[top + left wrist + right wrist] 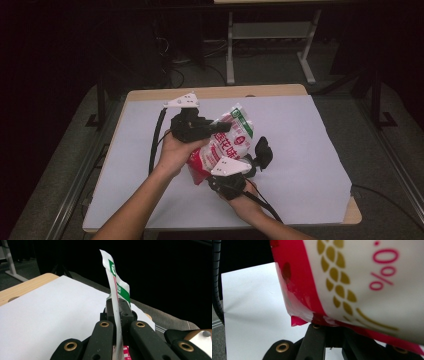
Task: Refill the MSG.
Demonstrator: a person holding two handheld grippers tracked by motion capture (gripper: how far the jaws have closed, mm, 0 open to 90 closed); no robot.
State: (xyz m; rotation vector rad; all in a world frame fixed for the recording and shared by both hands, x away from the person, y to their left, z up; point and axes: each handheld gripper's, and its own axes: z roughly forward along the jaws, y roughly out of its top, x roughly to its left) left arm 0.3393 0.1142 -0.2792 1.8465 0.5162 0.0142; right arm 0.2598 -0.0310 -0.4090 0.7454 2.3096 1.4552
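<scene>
High view. You hold a red-and-white printed bag (225, 145) clear of the white sheet (310, 150) that covers the table (150, 94), near its middle. Your left gripper (222, 127) is clamped on the bag's side edge in its upper half; your right gripper (239, 172) grips its lower red end. A small black object (263, 150) sits just beside the right gripper; whether it is a loose thing or part of the tool cannot be told. To hold well, keep both grips on the flat seams rather than on the filled belly, and keep the two hands moving together so the film is not twisted between them.

Left gripper view. The jaws are closed on the bag's thin edge (117, 315), which passes between them and rises upright to a white-and-green corner (111, 265). The pinch is narrow and close to the margin; judged from this, a deeper bite would guard against slipping. The bag's body is cut off below the frame.

Right gripper view. The red bottom seam (317, 317) lies against the closed jaws, with the bulging white face (374, 290) pressing close to the lens. The pads themselves are hidden behind the bag, so how much film they hold cannot be made out. The printing is blurred apart from a percent sign and a gold wheat motif.
</scene>
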